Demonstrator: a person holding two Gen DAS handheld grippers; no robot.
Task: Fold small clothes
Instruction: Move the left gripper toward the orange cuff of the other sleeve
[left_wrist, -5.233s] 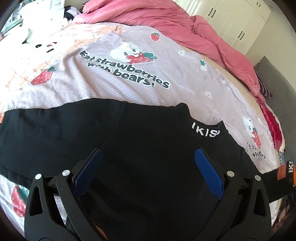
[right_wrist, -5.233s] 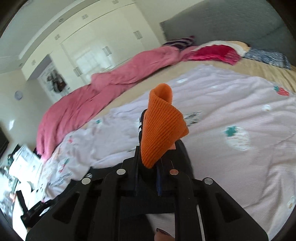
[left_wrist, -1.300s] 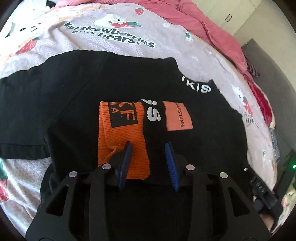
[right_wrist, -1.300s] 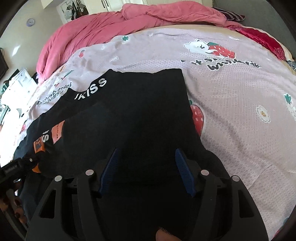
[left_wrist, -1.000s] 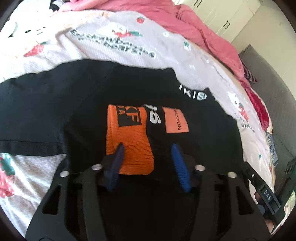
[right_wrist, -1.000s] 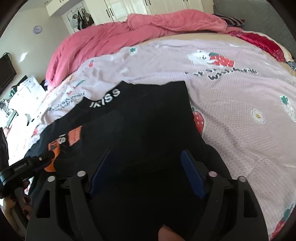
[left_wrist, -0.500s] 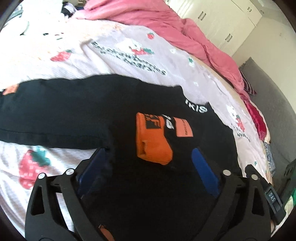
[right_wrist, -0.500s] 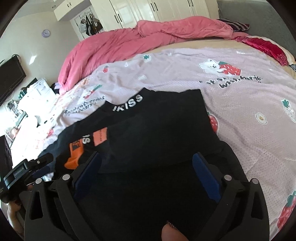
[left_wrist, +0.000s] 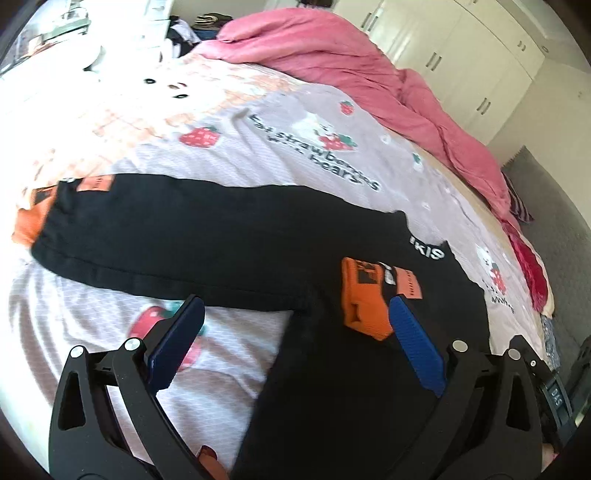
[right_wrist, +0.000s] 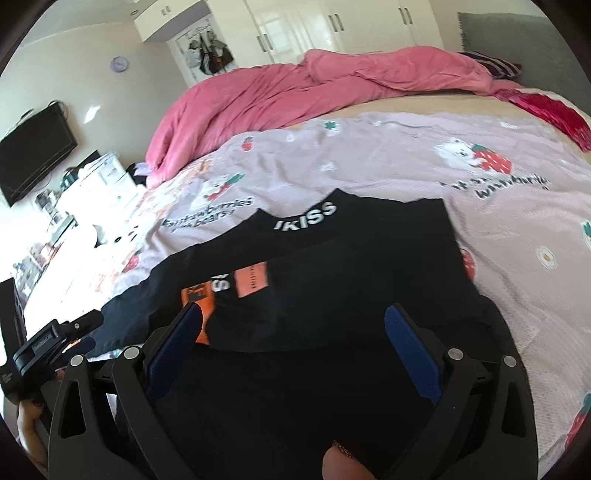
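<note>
both tongs are spread wide and hold nothing. the left gripper (left_wrist: 295, 343) hangs over the black top (left_wrist: 221, 236) lying flat on the strawberry bedspread (left_wrist: 258, 147); its right pad hides a corner of the folded orange cuff (left_wrist: 364, 306) resting on the chest. the right gripper (right_wrist: 291, 341) hovers above the folded sleeve (right_wrist: 351, 280). the hem is cut off below. a pink duvet (right_wrist: 295, 92) is heaped beyond.

You've got open sheet (left_wrist: 92, 302) left of the shirt (left_wrist: 221, 240) to pass over; the pink duvet (right_wrist: 295, 92) piled along the far edge blocks that side.
</note>
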